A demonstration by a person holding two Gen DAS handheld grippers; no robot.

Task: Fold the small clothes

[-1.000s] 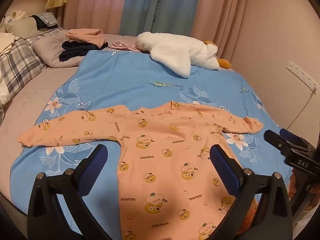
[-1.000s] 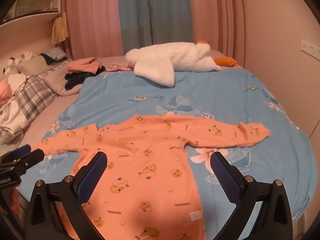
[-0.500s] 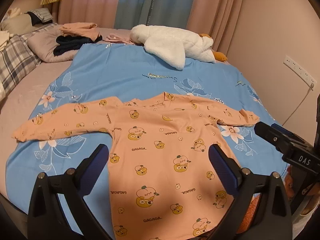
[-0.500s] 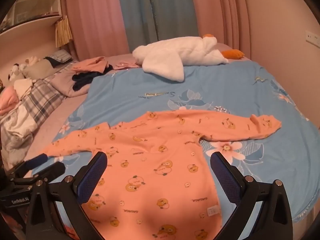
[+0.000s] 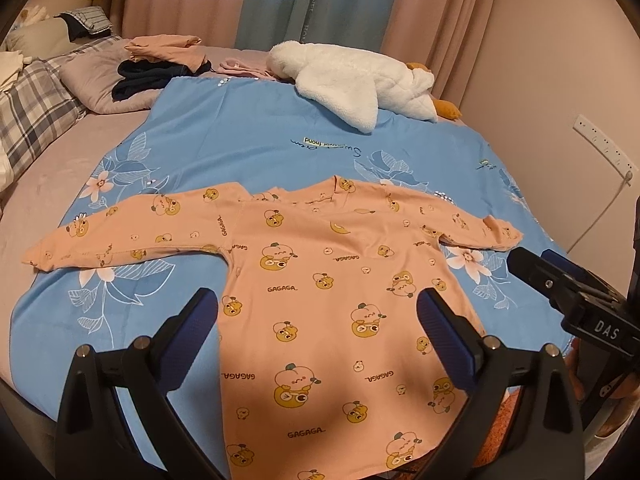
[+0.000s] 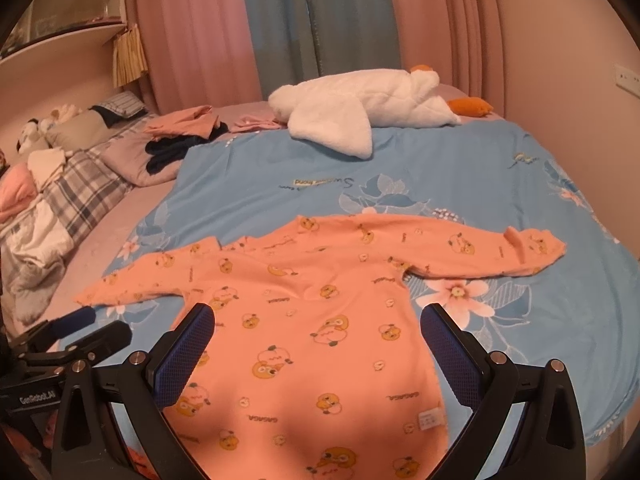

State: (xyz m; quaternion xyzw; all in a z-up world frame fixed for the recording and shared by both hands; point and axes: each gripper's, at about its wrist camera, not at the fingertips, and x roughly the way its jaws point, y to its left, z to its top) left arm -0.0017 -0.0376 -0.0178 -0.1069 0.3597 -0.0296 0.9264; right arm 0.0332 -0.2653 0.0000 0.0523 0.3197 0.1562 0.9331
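Jaws of both grippers stand released above the shirt. Risk: a shallow pinch slips, bunching fabric between the jaws.

Bed with blue floral sheet, pillows, white goose plush.

You have a blue floral blanket as your landmark. At its far edge lies a white plush goose; off its far left corner sit a pile of folded clothes, a grey pillow and plaid bedding. Pink and blue curtains hang beyond.
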